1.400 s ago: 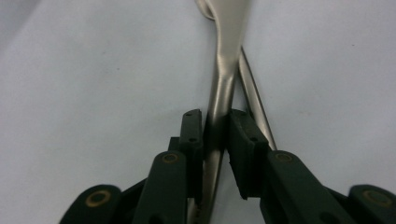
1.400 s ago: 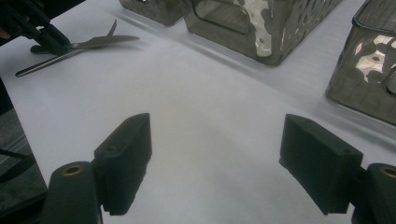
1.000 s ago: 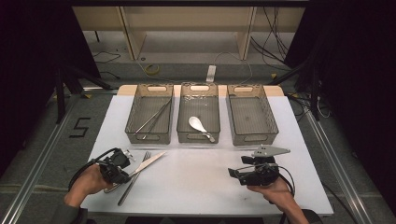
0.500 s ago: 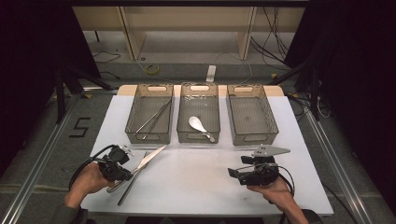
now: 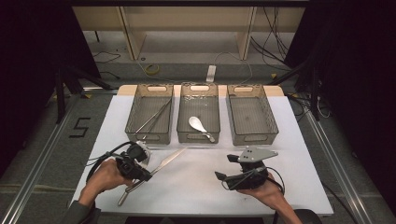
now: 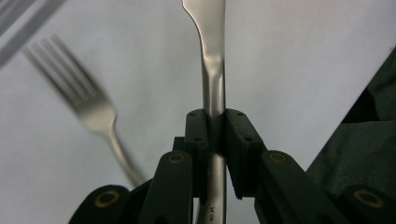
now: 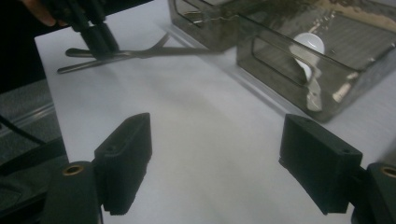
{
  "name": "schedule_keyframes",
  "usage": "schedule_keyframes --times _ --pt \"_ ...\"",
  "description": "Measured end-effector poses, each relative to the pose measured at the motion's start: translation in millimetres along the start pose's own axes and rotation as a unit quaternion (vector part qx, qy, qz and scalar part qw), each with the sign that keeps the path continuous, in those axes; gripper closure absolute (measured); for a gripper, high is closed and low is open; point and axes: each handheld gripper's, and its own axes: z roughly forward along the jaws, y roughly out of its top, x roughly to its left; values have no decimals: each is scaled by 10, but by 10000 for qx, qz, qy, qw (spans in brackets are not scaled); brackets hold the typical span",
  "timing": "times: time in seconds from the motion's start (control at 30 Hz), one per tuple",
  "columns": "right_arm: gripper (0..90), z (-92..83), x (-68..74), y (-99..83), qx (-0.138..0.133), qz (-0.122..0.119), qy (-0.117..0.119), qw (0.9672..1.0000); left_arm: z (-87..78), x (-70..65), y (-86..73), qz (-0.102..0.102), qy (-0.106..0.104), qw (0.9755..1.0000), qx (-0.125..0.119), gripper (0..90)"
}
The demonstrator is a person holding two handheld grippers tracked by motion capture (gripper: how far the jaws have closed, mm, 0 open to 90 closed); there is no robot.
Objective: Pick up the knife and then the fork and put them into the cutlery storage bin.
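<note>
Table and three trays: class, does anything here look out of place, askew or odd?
Nothing looks damaged or spilled. One fork lies loose on the white table rather than in a tray, partly under the left tool, which grips a knife slanted toward the left tray. The white spoon lies in the middle tray.

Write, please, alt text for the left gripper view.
The left gripper is shut on the handle of a metal knife, which points straight up the frame above a white table. A blurred fork lies on the table to the left.
</note>
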Motion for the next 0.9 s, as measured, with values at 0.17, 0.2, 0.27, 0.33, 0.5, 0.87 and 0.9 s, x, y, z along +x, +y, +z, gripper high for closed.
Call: schedule_keyframes --times 0.17,0.2,0.27,0.33,0.5,0.87,0.9 --pt "261 90 138 61 58 -381 118 9992 90 -135 173 294 -207 9993 135 794" --pt "264 105 158 70 84 -438 147 9989 106 -159 203 347 -247 9990 144 794" --pt "269 144 197 91 108 -519 182 9984 135 -207 257 440 -272 9985 188 794" --pt "269 184 236 112 129 -684 173 9974 159 -256 311 501 -295 9981 226 794" --pt "269 284 324 156 210 -948 219 9950 228 -361 453 691 -445 9962 303 794" --pt "292 467 505 159 513 -1681 203 9842 315 -480 660 913 -580 9930 470 794" --pt "295 480 514 157 515 -1701 200 9839 316 -484 677 983 -586 9921 519 793"
